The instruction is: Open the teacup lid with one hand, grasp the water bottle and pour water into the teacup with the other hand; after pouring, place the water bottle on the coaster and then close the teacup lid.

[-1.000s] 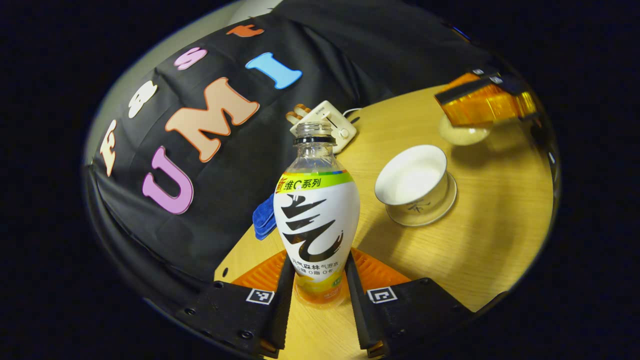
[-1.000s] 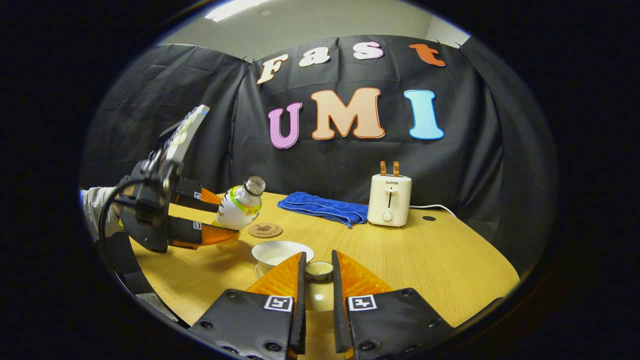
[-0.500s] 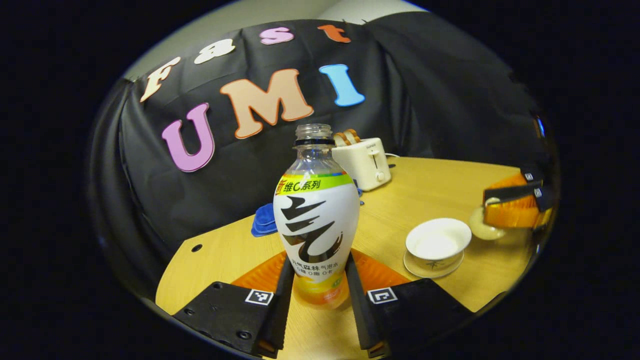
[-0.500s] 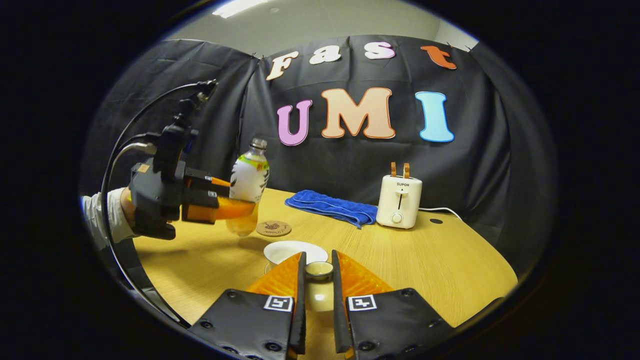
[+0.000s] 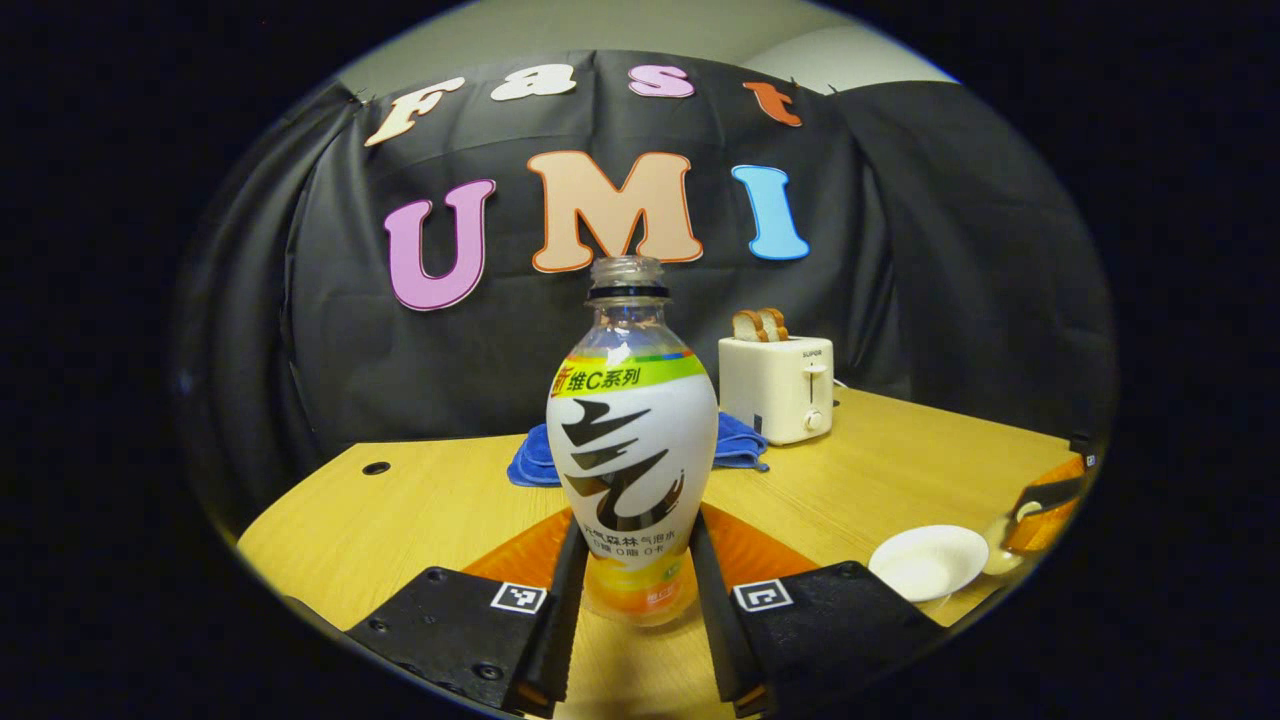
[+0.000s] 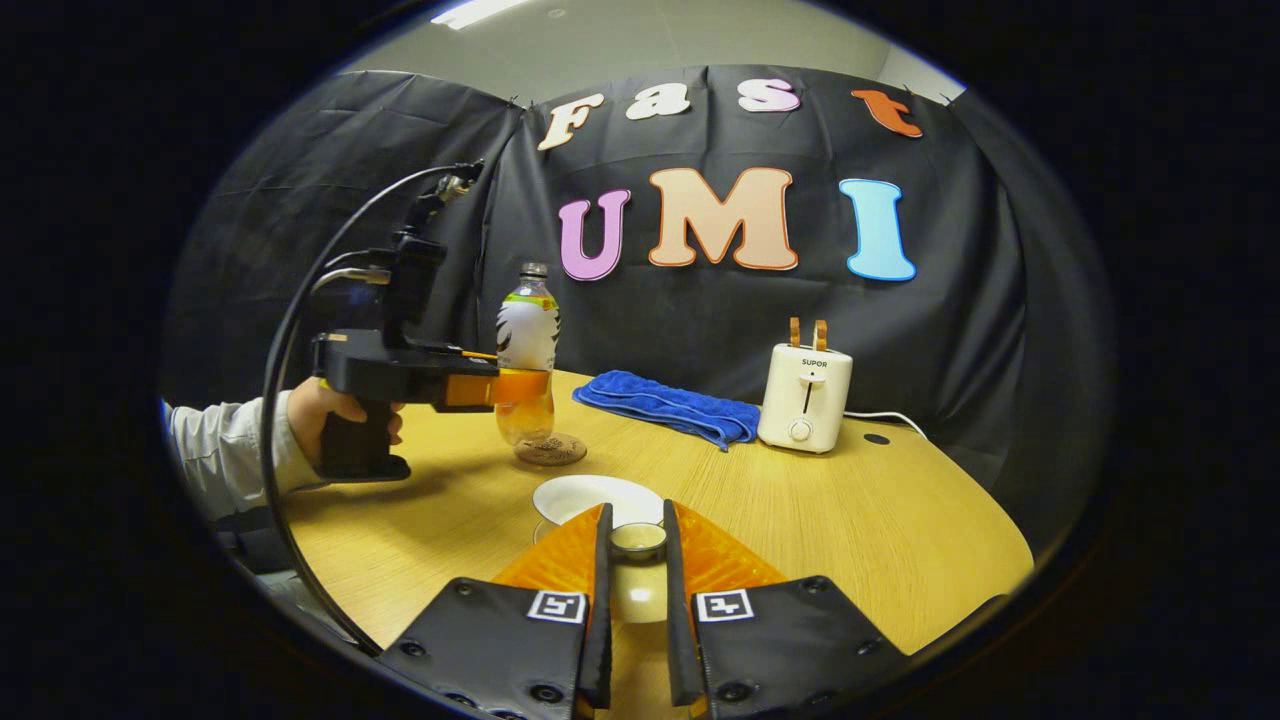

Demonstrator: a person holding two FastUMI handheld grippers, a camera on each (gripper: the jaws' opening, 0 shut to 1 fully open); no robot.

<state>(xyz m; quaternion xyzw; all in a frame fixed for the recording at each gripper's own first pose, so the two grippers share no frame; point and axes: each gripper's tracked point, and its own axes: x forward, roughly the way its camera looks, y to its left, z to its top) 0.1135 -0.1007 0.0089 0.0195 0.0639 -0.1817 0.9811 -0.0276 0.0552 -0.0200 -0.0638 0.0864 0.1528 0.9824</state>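
Observation:
My left gripper [image 5: 628, 590] is shut on the lower body of an uncapped water bottle [image 5: 630, 440], which stands upright. In the right gripper view the bottle [image 6: 526, 350] hangs just above, or rests on, the round cork coaster [image 6: 550, 450], held by the left gripper [image 6: 505, 387]; I cannot tell whether they touch. The open white teacup [image 6: 590, 495] sits on its saucer on the table, also low right in the left gripper view [image 5: 928, 562]. My right gripper [image 6: 636, 560] is shut on the knob of the teacup lid [image 6: 637, 545], held up near the cup.
A blue towel [image 6: 665, 412] lies at the back of the wooden table [image 6: 850, 520], with a white toaster [image 6: 805, 398] holding toast beside it. A hand [image 6: 335, 410] and a grey sleeve come in from the left.
The bottle has swung from tilted over the cup to upright and moved away to the coaster. The right gripper has kept the lid almost still.

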